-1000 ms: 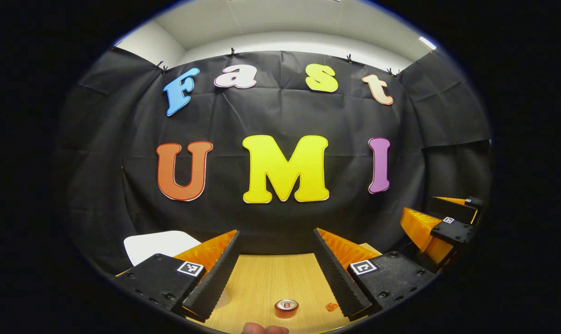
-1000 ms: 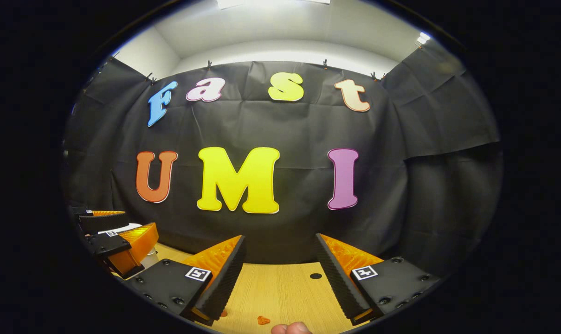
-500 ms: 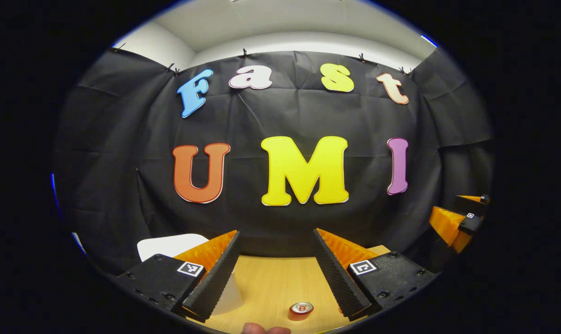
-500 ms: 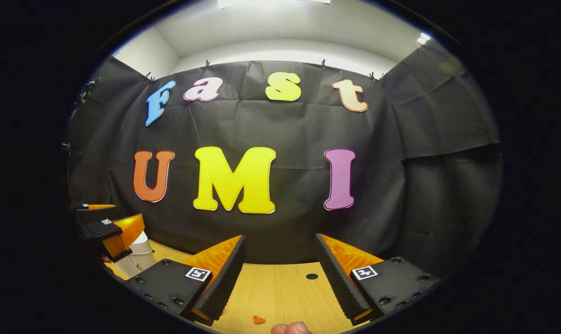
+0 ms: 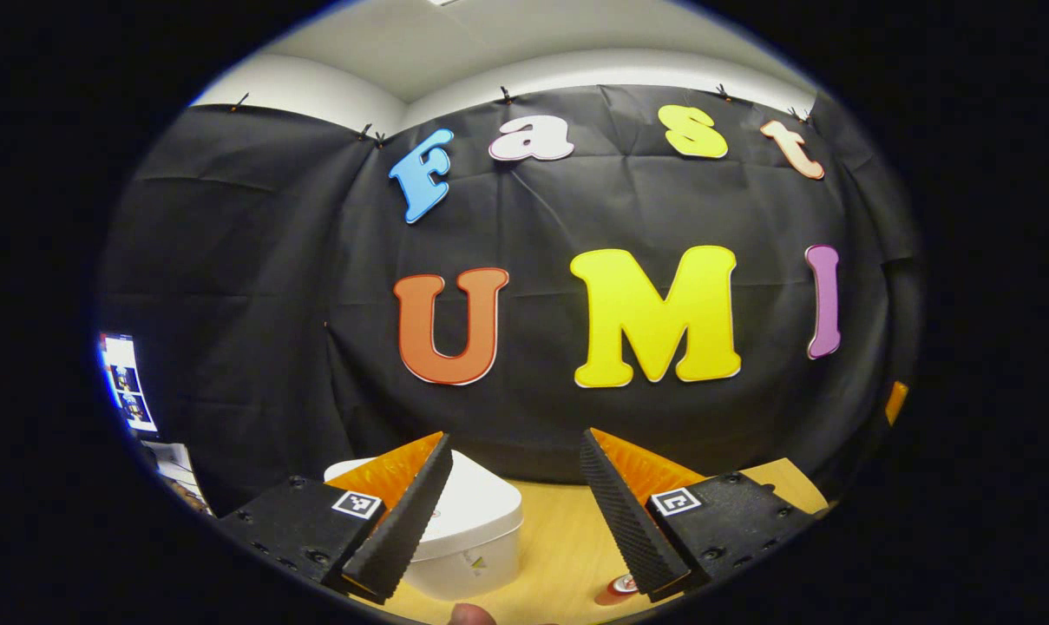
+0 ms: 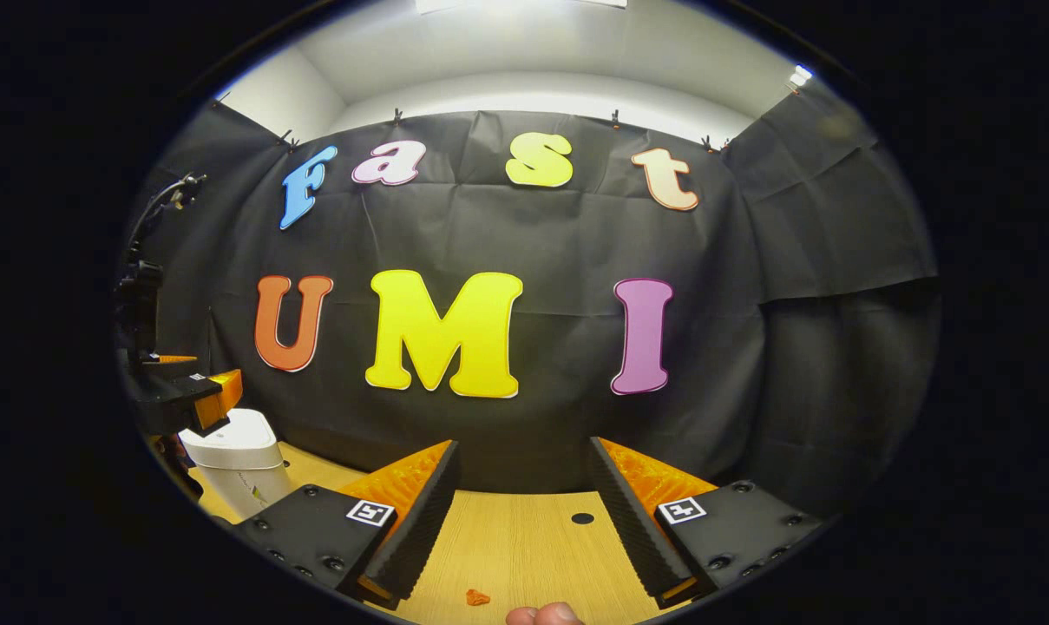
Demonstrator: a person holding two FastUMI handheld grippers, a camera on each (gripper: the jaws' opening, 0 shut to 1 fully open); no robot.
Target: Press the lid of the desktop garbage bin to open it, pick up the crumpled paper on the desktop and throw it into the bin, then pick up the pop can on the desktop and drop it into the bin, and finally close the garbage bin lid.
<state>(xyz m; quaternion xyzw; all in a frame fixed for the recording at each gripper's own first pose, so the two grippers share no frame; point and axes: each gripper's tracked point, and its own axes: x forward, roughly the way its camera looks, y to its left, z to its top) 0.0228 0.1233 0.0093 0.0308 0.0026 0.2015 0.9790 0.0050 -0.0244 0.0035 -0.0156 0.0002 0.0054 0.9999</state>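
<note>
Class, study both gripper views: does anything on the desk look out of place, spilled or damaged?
Only one thing: a small orange scrap lies loose on the wooden desk in the right gripper view; what it is cannot be told. The white garbage bin stands upright with its lid down, and the pop can stands upright.

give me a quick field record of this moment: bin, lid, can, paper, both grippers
bin: white garbage bin on the wooden desktop, just ahead of the left gripper
lid: down, closed
can: pop can upright beside the left gripper's fingers
paper: small orange crumpled paper on the desktop
left gripper: open, holding nothing
right gripper: open, holding nothing, above bare desktop
</note>
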